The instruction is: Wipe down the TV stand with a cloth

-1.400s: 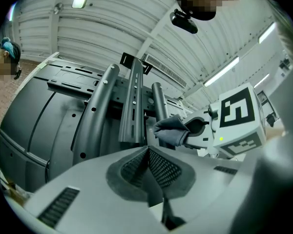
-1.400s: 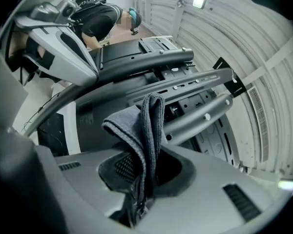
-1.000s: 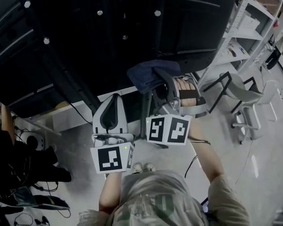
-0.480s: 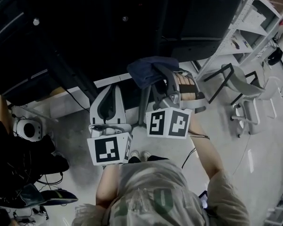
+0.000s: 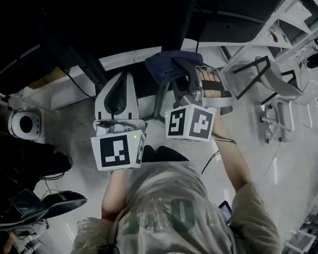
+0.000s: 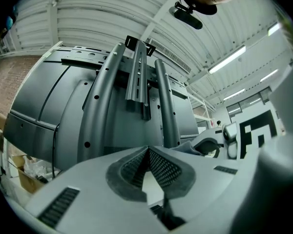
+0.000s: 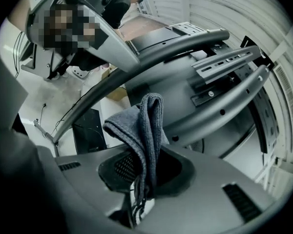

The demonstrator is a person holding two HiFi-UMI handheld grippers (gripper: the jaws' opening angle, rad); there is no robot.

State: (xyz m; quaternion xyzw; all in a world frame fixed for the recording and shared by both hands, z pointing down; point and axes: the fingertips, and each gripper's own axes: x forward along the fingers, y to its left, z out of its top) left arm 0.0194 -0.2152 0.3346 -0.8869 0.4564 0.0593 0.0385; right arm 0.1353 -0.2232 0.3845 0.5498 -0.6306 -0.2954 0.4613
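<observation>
From where I stand, both tools have edged forward and up over the last second. That has carried the cloth (image 7: 145, 126) closer to the TV stand (image 6: 165, 101). The cloth looks still clear of the grey tubes, though the head view is too dark to be sure, so I judge the wiping has not begun.

The right hand-held gripper (image 7: 144, 177) is clamped on the folded grey cloth, which stands up out of its jaws and flops toward the stand's curved tube. The left hand-held gripper (image 6: 147, 154) has its jaws pressed together at the tips with nothing between them. It tilts upward at the 2 tubes and the back of the TV (image 6: 49, 101).

Both forearms reach forward side by side, the left held slightly nearer the body.
</observation>
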